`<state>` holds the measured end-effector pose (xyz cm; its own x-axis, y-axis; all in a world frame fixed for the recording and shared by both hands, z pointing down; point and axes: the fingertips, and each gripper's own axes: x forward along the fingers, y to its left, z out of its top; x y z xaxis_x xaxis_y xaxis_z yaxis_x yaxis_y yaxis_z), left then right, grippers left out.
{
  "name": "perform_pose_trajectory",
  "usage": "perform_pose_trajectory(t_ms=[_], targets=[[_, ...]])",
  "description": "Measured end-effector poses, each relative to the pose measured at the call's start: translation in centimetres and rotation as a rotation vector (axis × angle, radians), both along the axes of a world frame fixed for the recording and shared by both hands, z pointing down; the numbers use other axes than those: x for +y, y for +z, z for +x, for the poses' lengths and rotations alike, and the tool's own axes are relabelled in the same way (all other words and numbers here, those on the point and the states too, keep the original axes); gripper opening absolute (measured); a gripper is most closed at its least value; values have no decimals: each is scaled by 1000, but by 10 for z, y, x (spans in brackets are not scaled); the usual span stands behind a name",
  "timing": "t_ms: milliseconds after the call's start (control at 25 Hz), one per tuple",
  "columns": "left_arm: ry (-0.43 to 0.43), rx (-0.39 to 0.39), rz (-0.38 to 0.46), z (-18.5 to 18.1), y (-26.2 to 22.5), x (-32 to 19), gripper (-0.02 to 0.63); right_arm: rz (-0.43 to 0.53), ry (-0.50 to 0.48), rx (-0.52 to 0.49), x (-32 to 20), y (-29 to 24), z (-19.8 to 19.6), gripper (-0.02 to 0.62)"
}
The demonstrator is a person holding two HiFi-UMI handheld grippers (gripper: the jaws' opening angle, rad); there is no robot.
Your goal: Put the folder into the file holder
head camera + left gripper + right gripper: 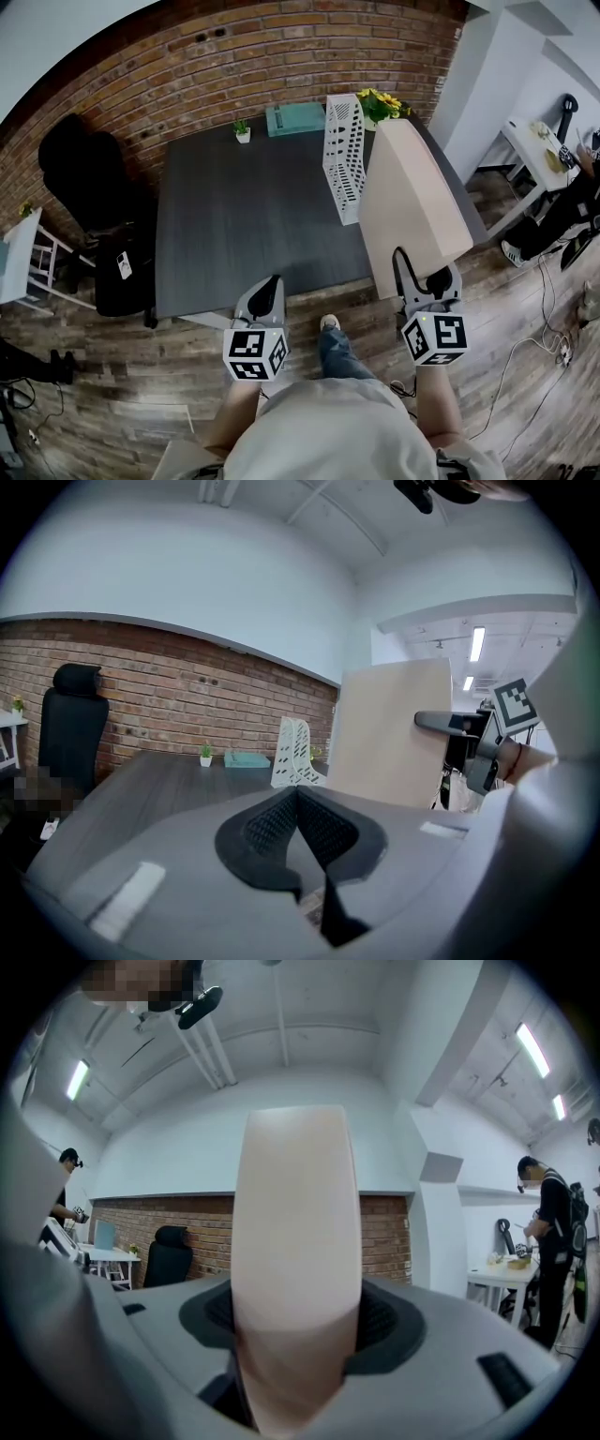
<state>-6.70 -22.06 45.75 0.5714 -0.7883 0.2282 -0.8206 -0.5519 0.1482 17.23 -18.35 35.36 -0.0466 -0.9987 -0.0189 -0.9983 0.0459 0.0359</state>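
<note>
A large beige folder [412, 202] stands upright in the air over the right end of the dark table [244, 225], with my right gripper [420, 272] shut on its lower edge. In the right gripper view the folder [295, 1241] fills the gap between the jaws. The white perforated file holder [343, 155] stands on the table just left of the folder, and it also shows in the left gripper view as the file holder [292, 752] beside the folder [389, 733]. My left gripper [267, 286] hovers at the table's near edge, shut on nothing, its pads [281, 827] pressed together.
A small potted plant [243, 132], a teal box [294, 119] and yellow flowers [380, 103] sit along the table's far edge by the brick wall. A black office chair [89, 178] stands at the left. At the right are a white side table [530, 141] and a person [572, 206].
</note>
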Motion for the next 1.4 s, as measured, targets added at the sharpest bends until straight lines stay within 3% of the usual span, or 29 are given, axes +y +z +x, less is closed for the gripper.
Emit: perform_pose_trajectory(t_ms=[760,1400], targets=[[-105,-4,9,33,-17,-131,11,-4,-110,-31,-170,-6,33,285],[-188,-18,2,36,-9,-178,11,24,-158,-40,-256,-9,36,285]])
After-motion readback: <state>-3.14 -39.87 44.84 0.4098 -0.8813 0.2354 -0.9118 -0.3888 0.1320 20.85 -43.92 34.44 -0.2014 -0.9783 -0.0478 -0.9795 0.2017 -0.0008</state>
